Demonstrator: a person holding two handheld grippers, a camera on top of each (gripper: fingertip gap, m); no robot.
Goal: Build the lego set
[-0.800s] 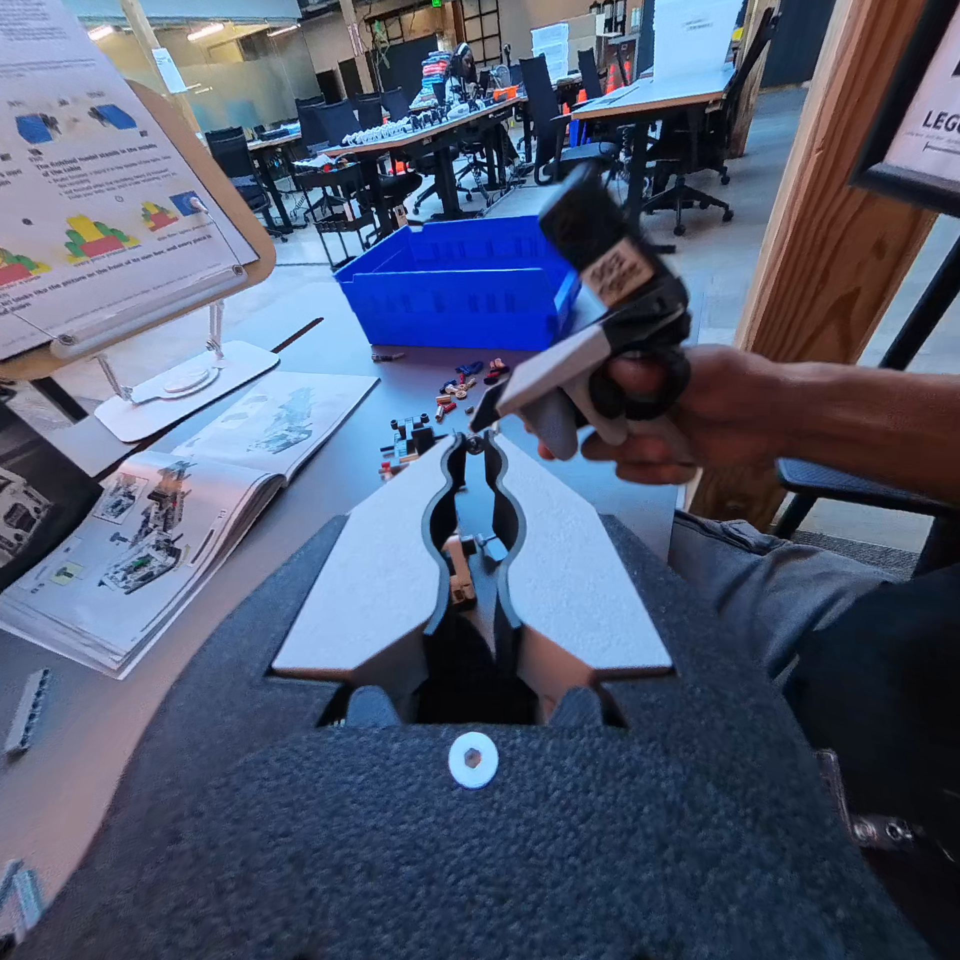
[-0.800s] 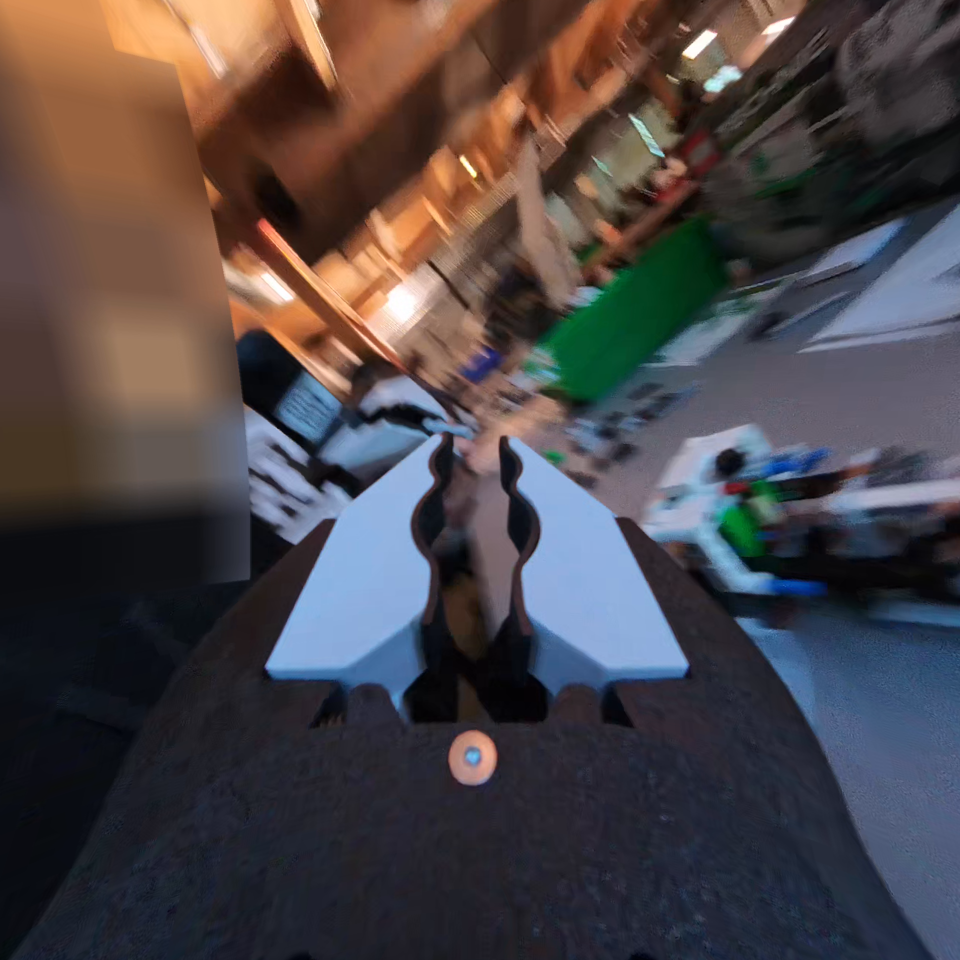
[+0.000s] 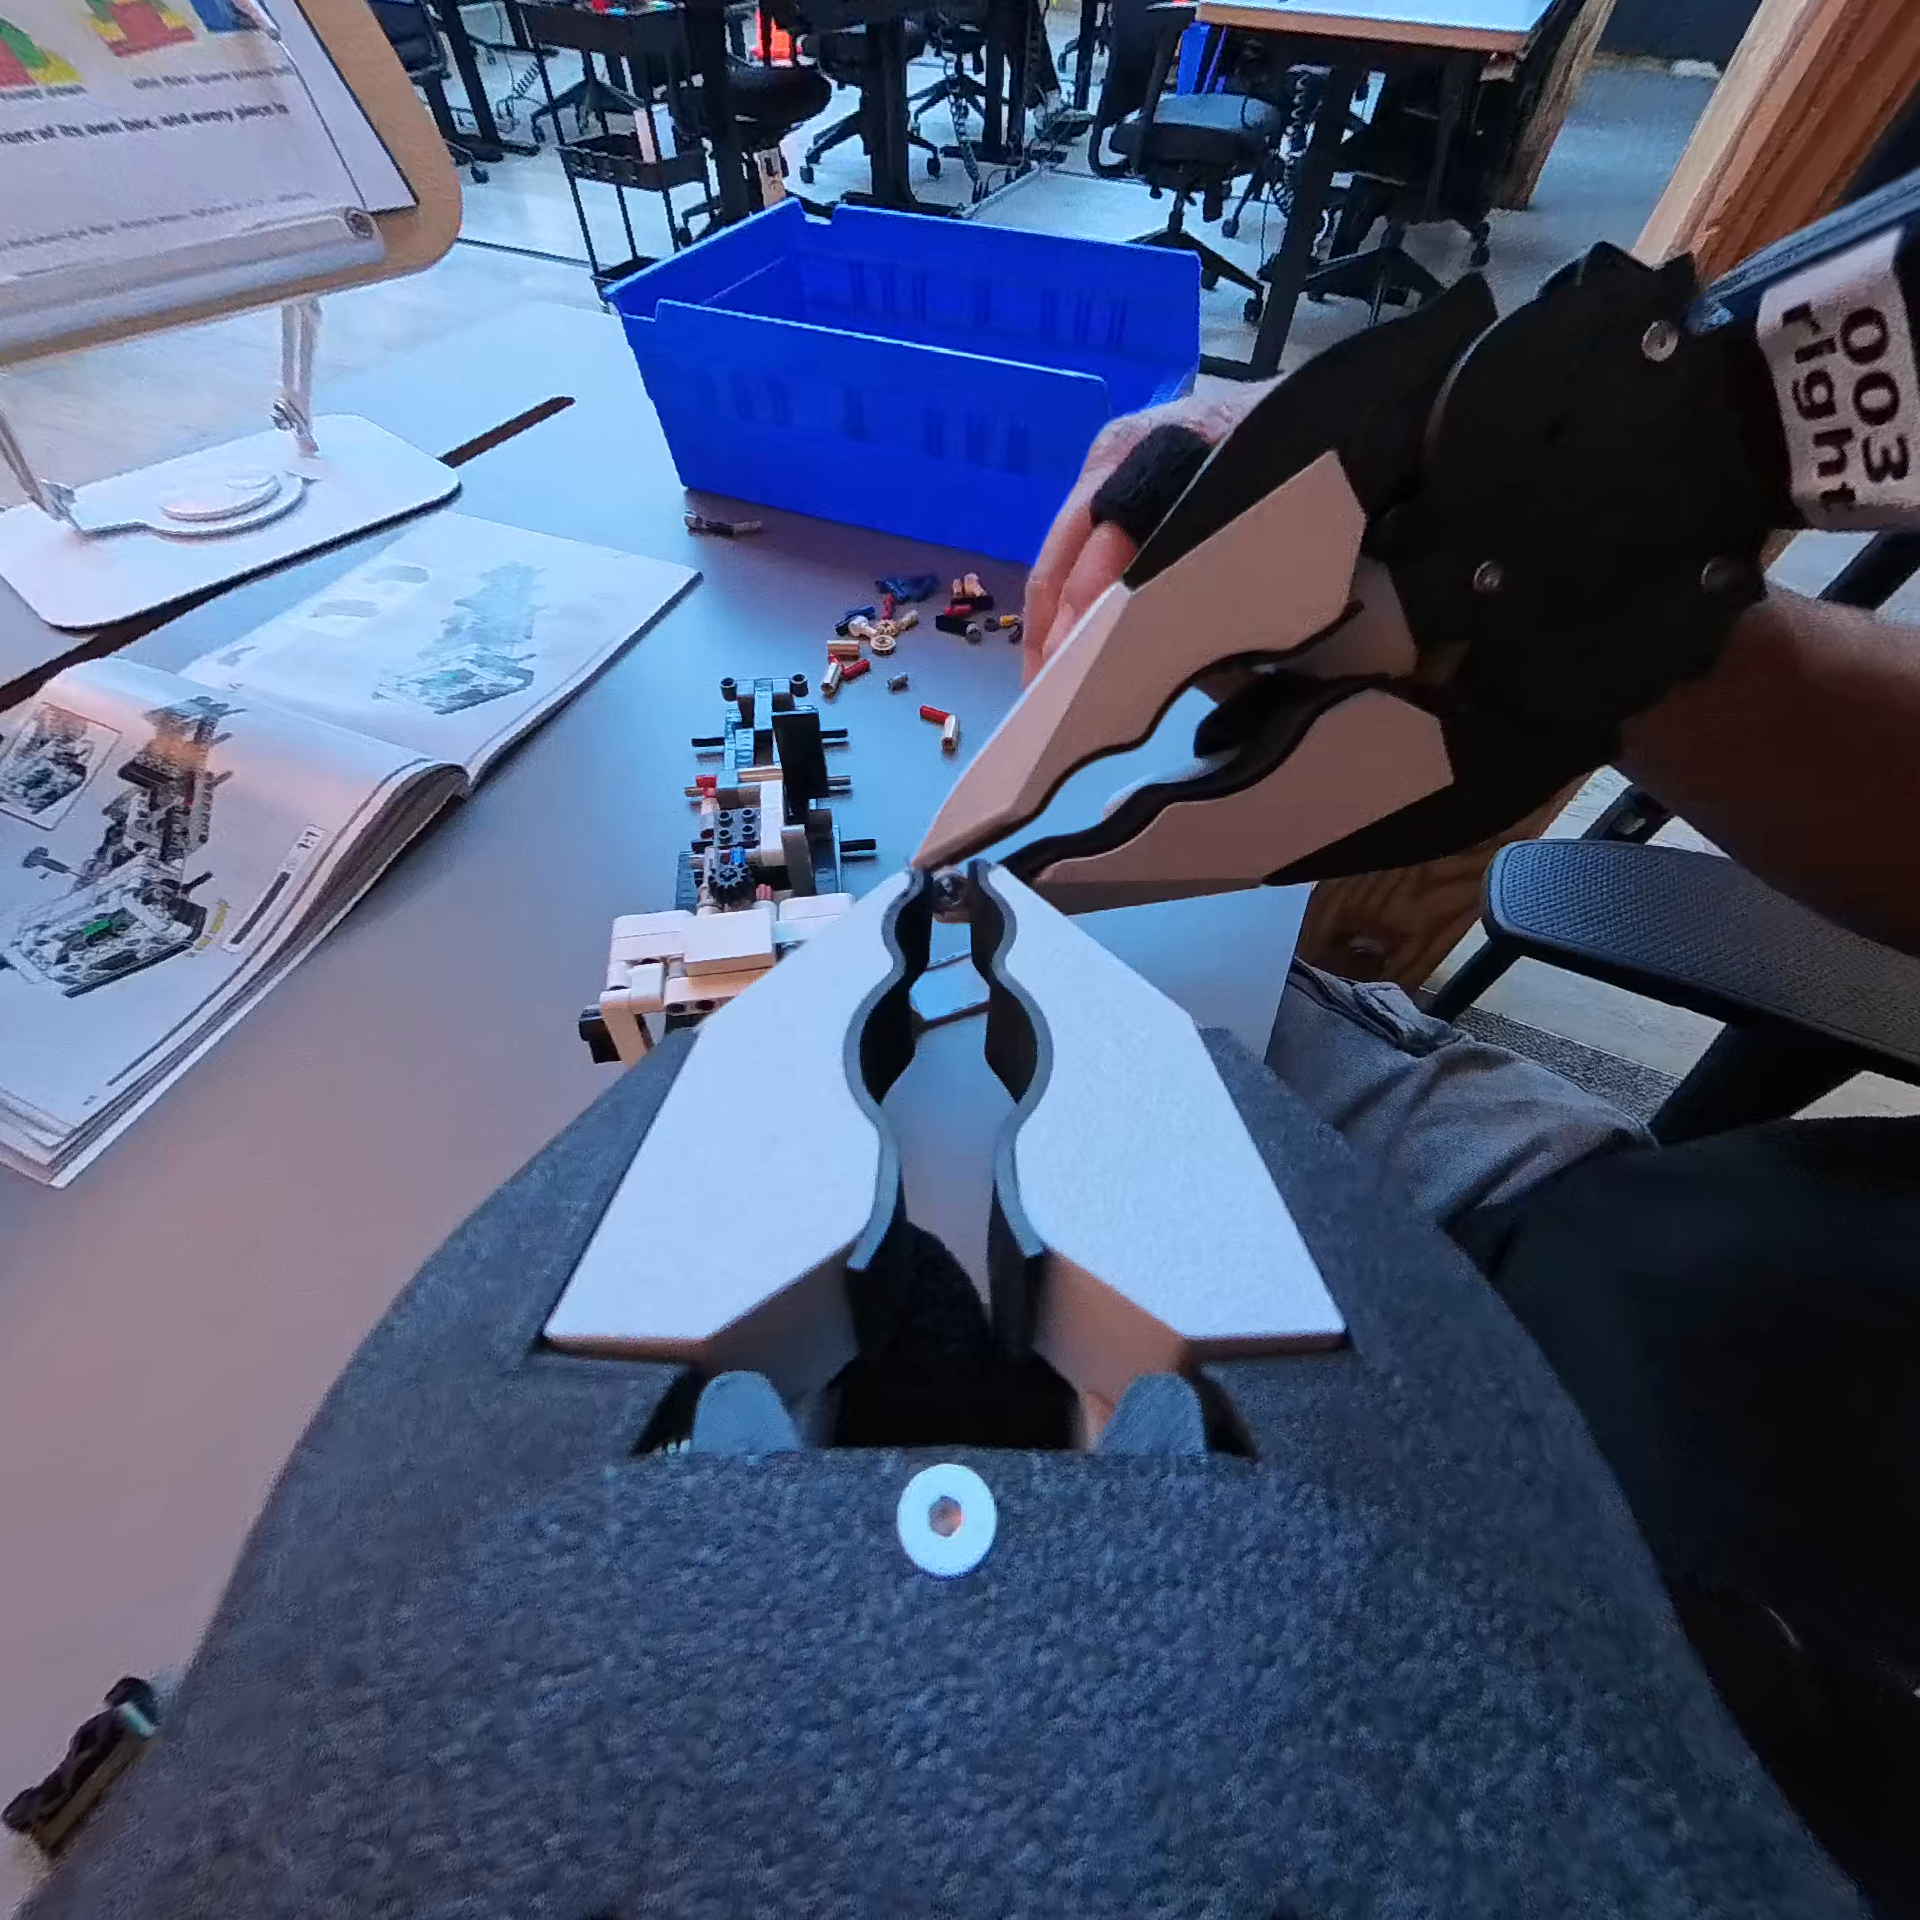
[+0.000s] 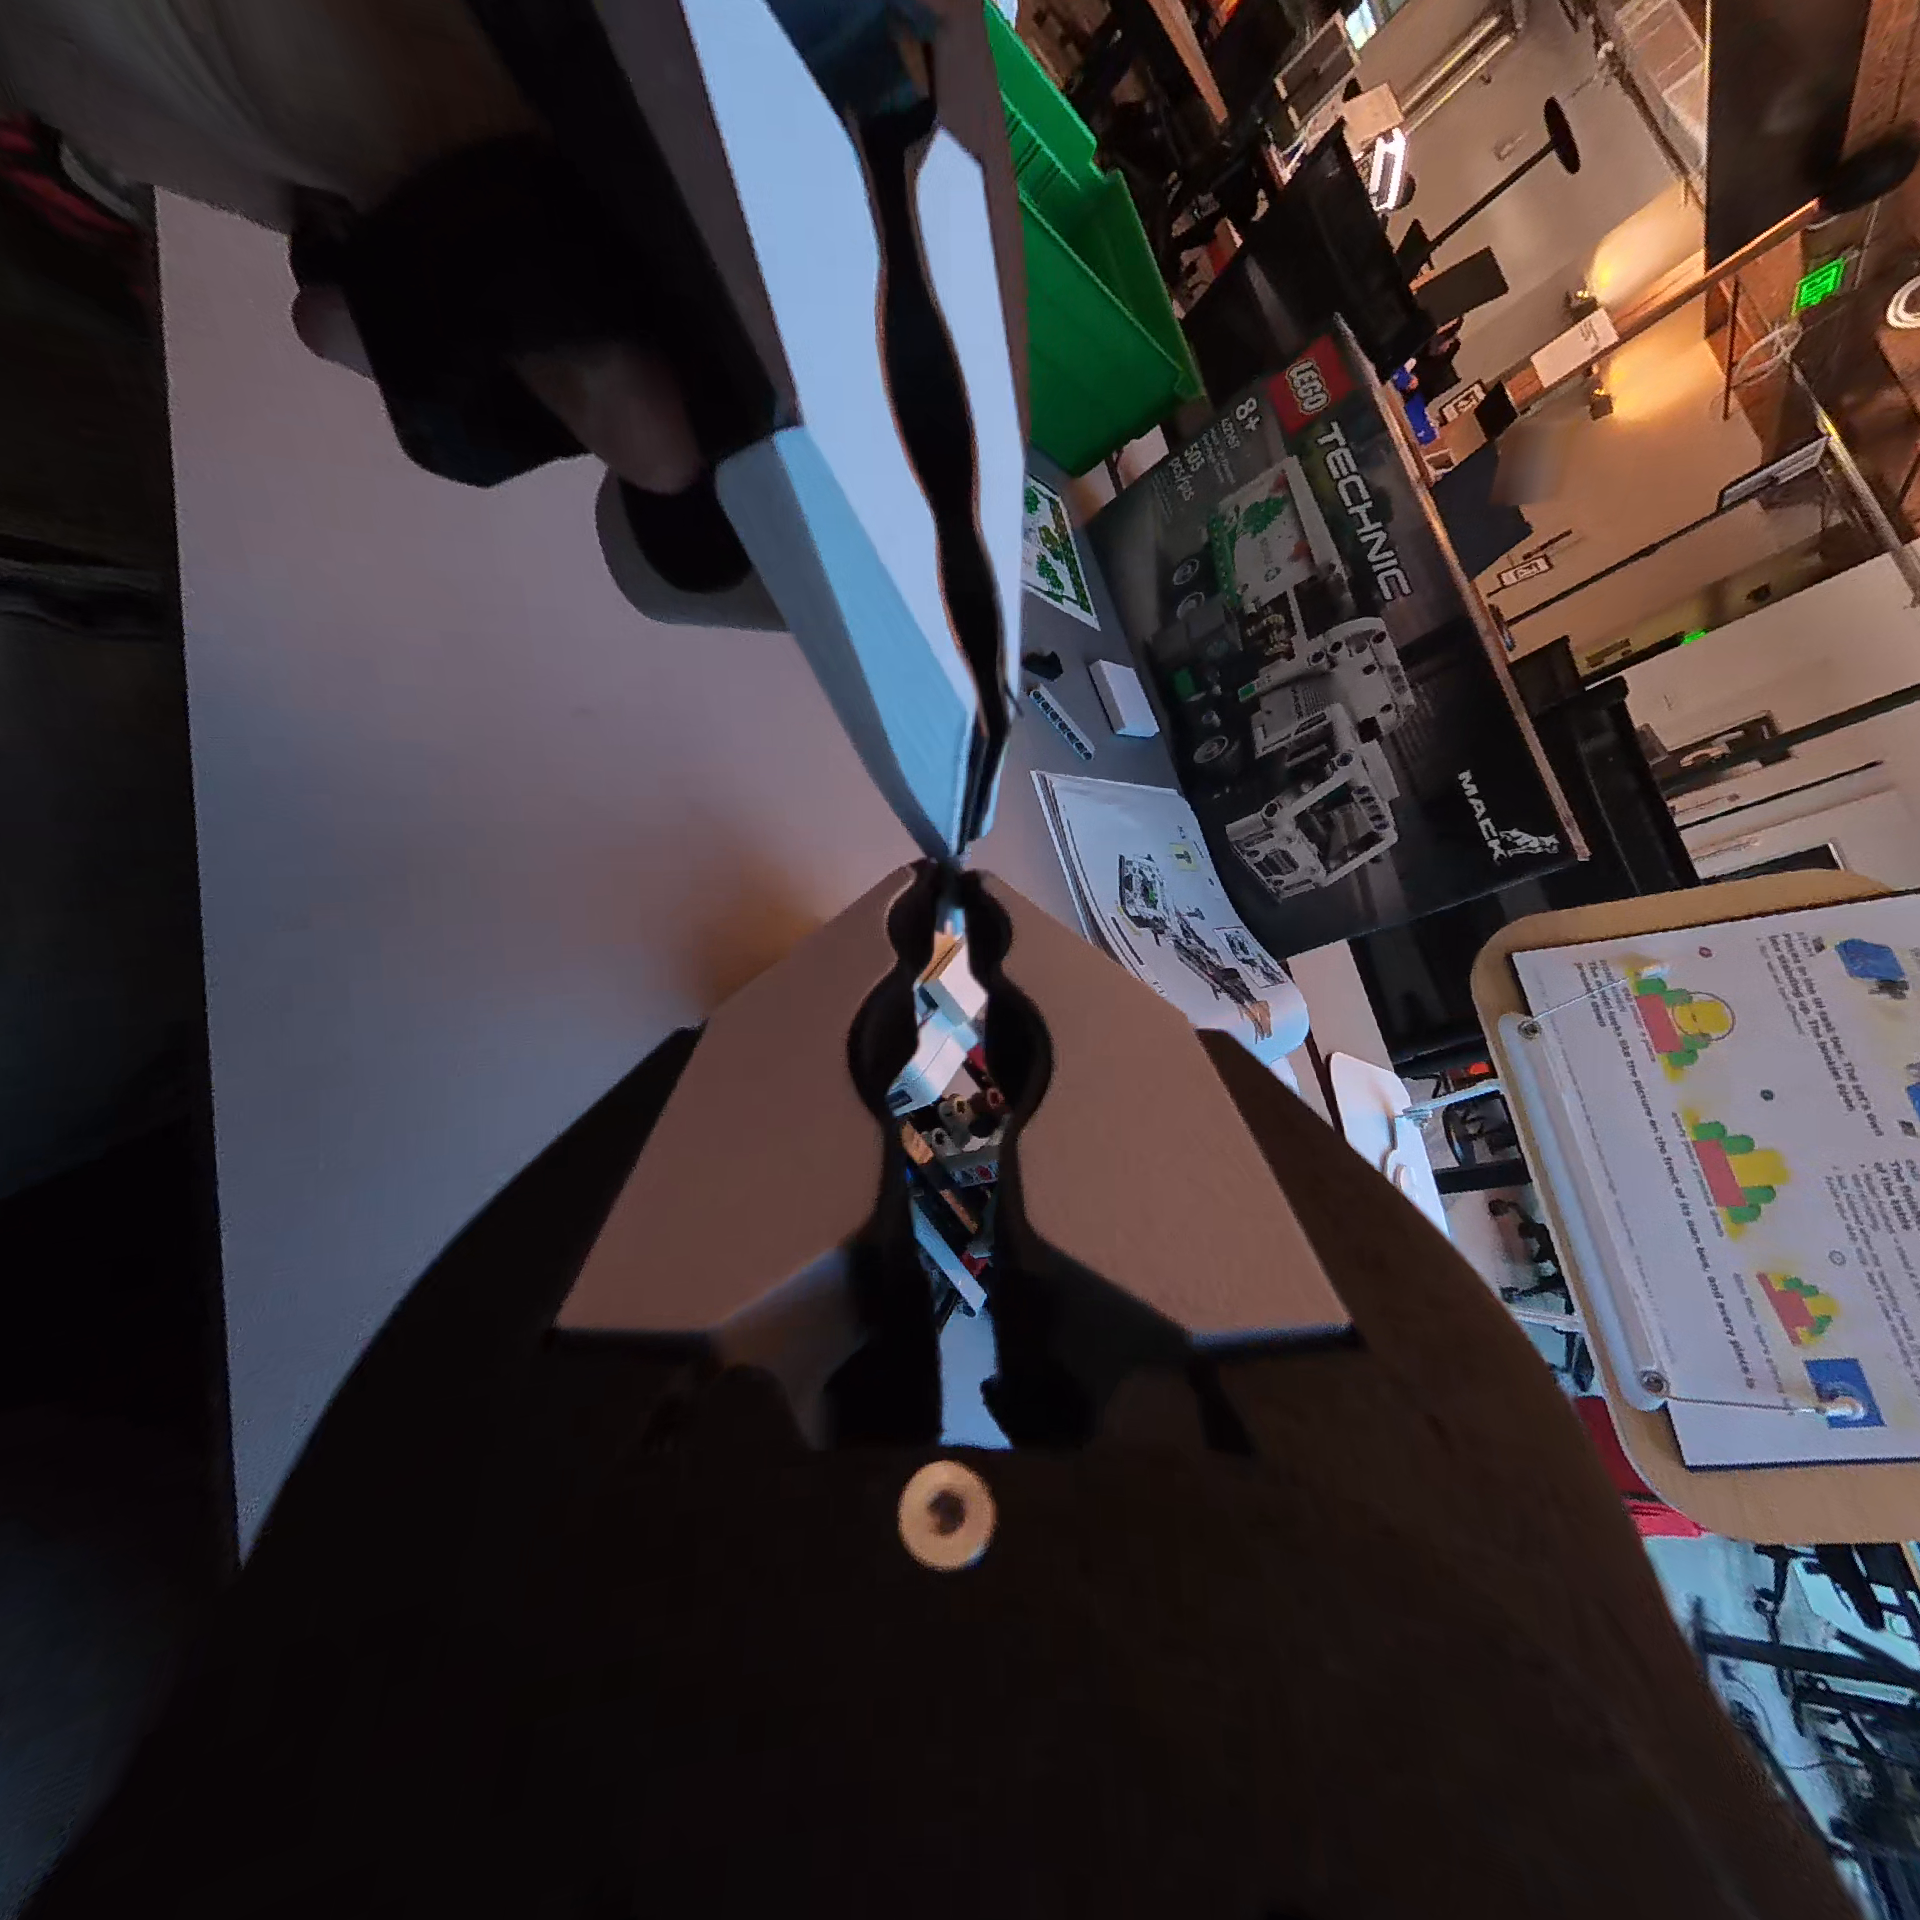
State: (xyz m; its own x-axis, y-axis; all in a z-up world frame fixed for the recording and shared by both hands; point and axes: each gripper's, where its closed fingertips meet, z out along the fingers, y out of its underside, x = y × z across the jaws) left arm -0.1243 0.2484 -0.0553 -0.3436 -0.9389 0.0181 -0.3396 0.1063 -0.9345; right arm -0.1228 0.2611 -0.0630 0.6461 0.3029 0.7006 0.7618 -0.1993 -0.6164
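My left gripper [image 3: 947, 891] is shut on a small grey piece [image 3: 949, 896] pinched at its very tips, held in the air above the table's near edge. My right gripper [image 3: 961, 868] comes in from the right and its tips meet the left's tips at that piece. In the right wrist view my right gripper [image 4: 948, 891] is nearly closed, tip to tip with the left gripper [image 4: 961, 847], which reaches down from above. The partly built black and white lego model [image 3: 750, 831] lies on the table just beyond the grippers. Loose small pieces [image 3: 904, 623] lie behind it.
A blue bin [image 3: 914, 384] stands at the back. An open instruction booklet [image 3: 260, 779] lies on the left, by a sheet on a stand [image 3: 156, 208]. The right wrist view shows the set's box [image 4: 1351, 675], a green bin [image 4: 1081, 291] and the stand [image 4: 1714, 1195].
The right gripper has swung down from above the table and now meets the left gripper tip to tip. The left gripper has moved closer to the model and stays shut.
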